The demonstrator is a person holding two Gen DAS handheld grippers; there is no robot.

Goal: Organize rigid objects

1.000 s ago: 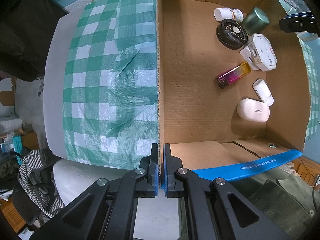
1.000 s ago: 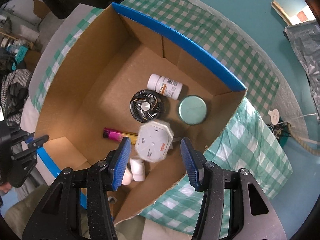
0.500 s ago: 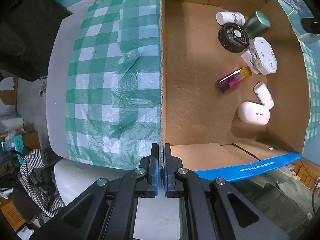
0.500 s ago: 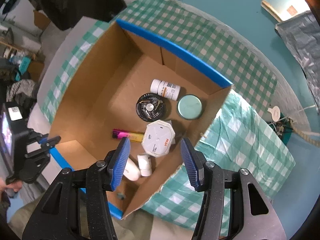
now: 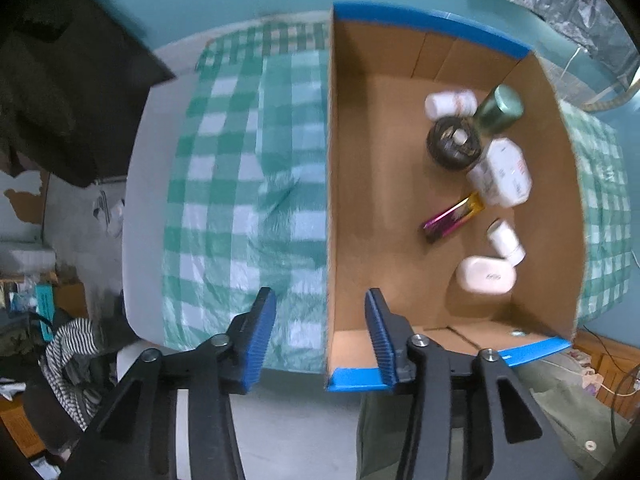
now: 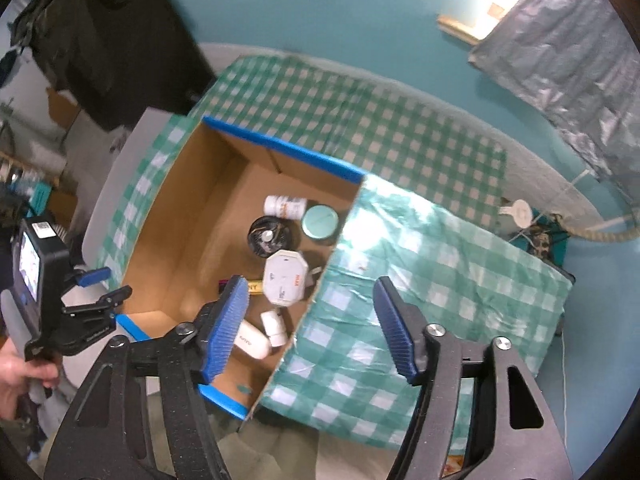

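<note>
Jaws of the left gripper (image 5: 320,334) and right gripper (image 6: 312,324) have just been opening; both stand apart with nothing between their ribbed blue pads. Below them sits the blue-edged corrugated cardboard box (image 6: 176,216). Inside it: an octagonal white case (image 6: 286,278), a round black fan (image 6: 268,236), a cylindrical white bottle (image 6: 286,206), and a rounded white pod (image 5: 486,276).

Floor (image 6: 360,20): teal. Counter (image 5: 148,216): white, rounded, covered with a green-and-white checked cloth (image 5: 240,200). Silver sheet (image 6: 560,52): upper right, beside bright light. Dark fabric (image 6: 100,40): upper left. Striped clothing (image 5: 72,344): lower left.
</note>
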